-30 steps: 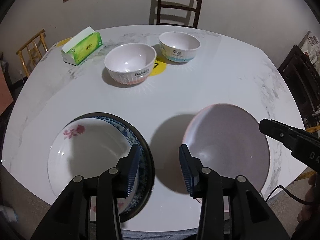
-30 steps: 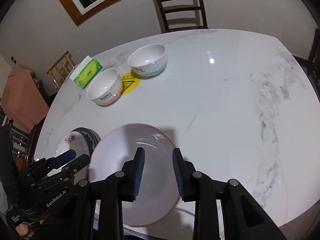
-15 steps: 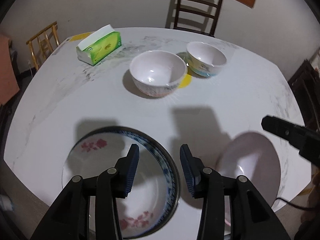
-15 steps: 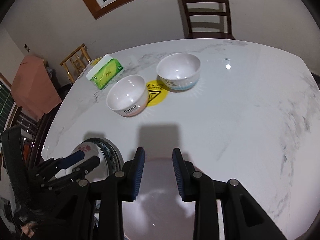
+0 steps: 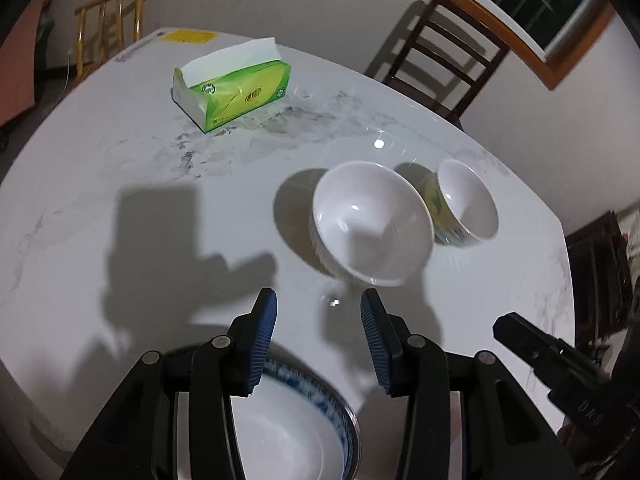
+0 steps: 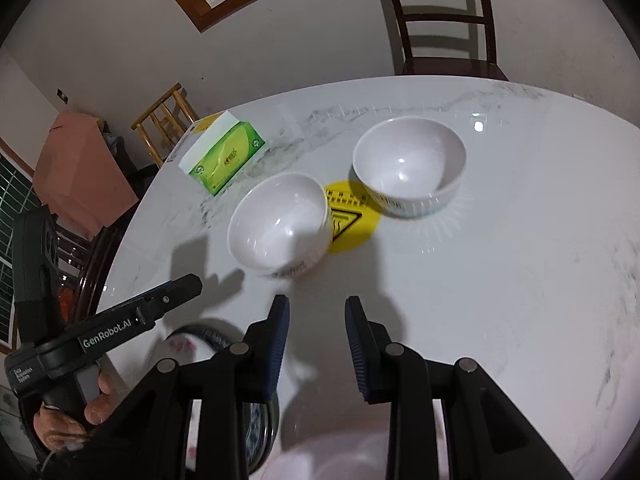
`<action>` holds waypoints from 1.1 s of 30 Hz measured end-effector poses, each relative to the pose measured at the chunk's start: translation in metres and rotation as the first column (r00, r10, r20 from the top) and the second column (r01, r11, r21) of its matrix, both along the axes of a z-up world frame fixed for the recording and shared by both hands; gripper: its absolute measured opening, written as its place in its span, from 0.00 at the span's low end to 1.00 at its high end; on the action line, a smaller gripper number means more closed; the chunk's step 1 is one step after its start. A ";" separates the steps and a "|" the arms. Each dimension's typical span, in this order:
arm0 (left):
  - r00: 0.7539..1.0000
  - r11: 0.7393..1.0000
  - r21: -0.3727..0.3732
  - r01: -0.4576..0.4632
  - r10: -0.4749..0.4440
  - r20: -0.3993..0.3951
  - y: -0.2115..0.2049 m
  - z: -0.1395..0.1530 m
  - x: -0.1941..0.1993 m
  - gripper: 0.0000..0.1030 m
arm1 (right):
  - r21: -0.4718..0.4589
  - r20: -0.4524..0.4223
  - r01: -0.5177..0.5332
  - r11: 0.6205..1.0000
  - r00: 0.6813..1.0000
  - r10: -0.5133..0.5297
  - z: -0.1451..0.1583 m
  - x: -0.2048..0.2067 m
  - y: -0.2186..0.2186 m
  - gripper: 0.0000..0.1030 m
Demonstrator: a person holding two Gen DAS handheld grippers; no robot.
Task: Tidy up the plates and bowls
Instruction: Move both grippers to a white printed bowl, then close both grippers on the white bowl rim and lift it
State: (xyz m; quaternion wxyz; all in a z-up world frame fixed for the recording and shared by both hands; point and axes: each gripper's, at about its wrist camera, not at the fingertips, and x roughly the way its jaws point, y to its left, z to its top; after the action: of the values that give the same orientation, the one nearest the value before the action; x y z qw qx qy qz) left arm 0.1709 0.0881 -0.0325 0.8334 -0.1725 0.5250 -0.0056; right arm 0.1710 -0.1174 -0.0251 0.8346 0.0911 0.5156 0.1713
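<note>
White marble tabletop (image 5: 120, 200) with two bowls near its middle and stacked plates at the near edge, both grippers empty.

From the left wrist view, the left gripper (image 5: 318, 340) was seen with its blue pads narrowly parted and nothing between them, above the blue-rimmed plate stack (image 5: 296, 420); a ribbed white bowl (image 5: 372, 224) was found just beyond, a smaller bowl (image 5: 466, 206) close behind it, and a green tissue box (image 5: 232, 92) farther back. From the right wrist view, the right gripper (image 6: 316, 344) was likewise seen narrowly parted and empty, with a pale pink plate (image 6: 340, 452) lying below it beside the stack (image 6: 208, 340); the two bowls (image 6: 280, 224) (image 6: 410, 164) were shown flanking a yellow warning sticker (image 6: 352, 220).
</note>
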 end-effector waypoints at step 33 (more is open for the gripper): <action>0.995 0.999 0.012 0.049 -0.048 -0.084 -0.010 -0.056 0.076 0.15 | -0.101 -0.109 -0.062 0.993 0.993 0.051 -0.060 0.090 0.043 0.16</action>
State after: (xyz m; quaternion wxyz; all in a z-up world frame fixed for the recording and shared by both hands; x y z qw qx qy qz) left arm 0.2467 0.0783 -0.0888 0.8116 -0.1536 0.5634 -0.0149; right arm 0.2615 -0.0742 -0.0850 0.8043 0.0419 0.5700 0.1625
